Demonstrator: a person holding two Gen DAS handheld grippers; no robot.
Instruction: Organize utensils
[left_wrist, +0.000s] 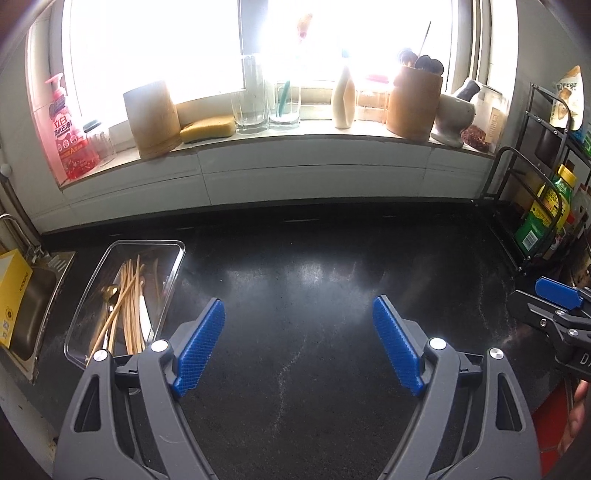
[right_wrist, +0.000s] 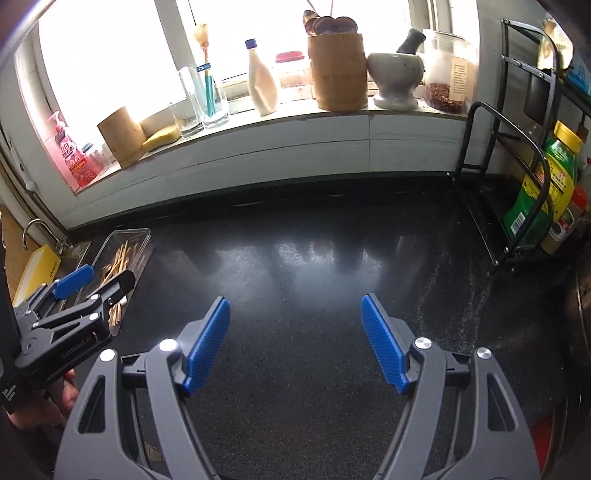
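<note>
Black, speckled stone countertop (left_wrist: 295, 280) fills the left wrist view, glossy where the bright window reflects in it. On the sill stand a smooth wooden cylinder (left_wrist: 150, 119), a yellow sponge (left_wrist: 207, 127), clear glasses (left_wrist: 252, 99) and a grey stone mortar with its pestle (left_wrist: 455, 114). At the counter's left end, beside the steel sink (left_wrist: 29, 314), lies a clear plastic tray (left_wrist: 168, 284) holding the utensils (left_wrist: 127, 306) — pale wooden chopsticks, a gold-coloured spoon, a white handle. The left gripper (left_wrist: 298, 314) hangs over bare counter, its ribbed blue pads spread wide, nothing between them and nothing touched.

From the right wrist view, the same dark counter runs to a black wire rack (right_wrist: 506, 177) with a green bottle (right_wrist: 543, 184). The right gripper (right_wrist: 295, 308) is also spread wide and empty — clear of the surface. The tray sits far left, partly behind the left gripper.
</note>
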